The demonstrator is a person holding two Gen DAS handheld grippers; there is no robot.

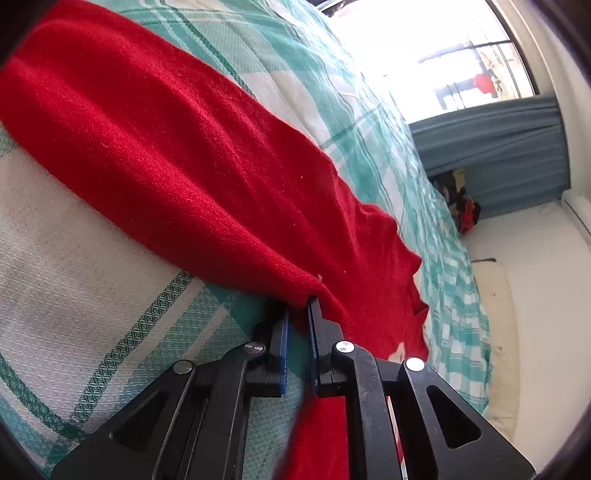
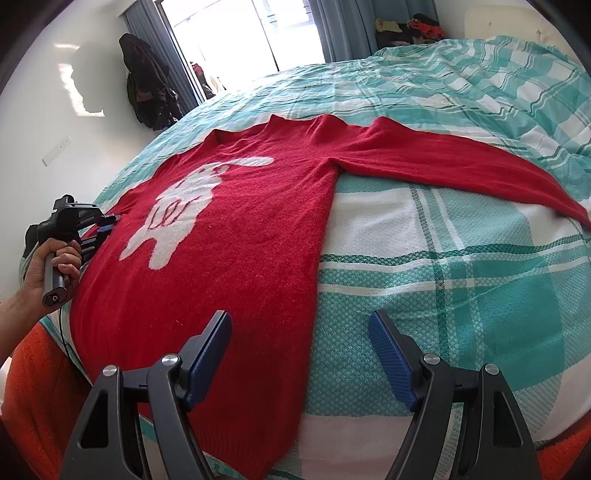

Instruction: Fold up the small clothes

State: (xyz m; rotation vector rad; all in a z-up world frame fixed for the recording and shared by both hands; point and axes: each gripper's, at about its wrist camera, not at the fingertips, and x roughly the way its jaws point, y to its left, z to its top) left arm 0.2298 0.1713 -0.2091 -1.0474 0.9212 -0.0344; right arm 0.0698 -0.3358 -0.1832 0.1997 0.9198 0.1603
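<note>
A red sweater (image 2: 236, 236) with a white figure on its chest lies flat on the bed, one sleeve (image 2: 461, 162) stretched out to the right. My left gripper (image 1: 298, 308) is shut on the sweater's red fabric (image 1: 177, 155), which is bunched at its tips. In the right wrist view the left gripper (image 2: 107, 223) sits at the sweater's left edge, held by a hand. My right gripper (image 2: 301, 332) is open and empty, low over the sweater's lower right side edge, one finger over red fabric and the other over the bedcover.
The bed is covered by a teal and white checked cover (image 2: 461, 277). An orange blanket (image 2: 33, 387) lies at the near left corner. Dark clothes (image 2: 147, 88) hang on the wall beside a bright window (image 2: 240, 33). A pile of clothes (image 2: 413, 27) sits beyond the bed.
</note>
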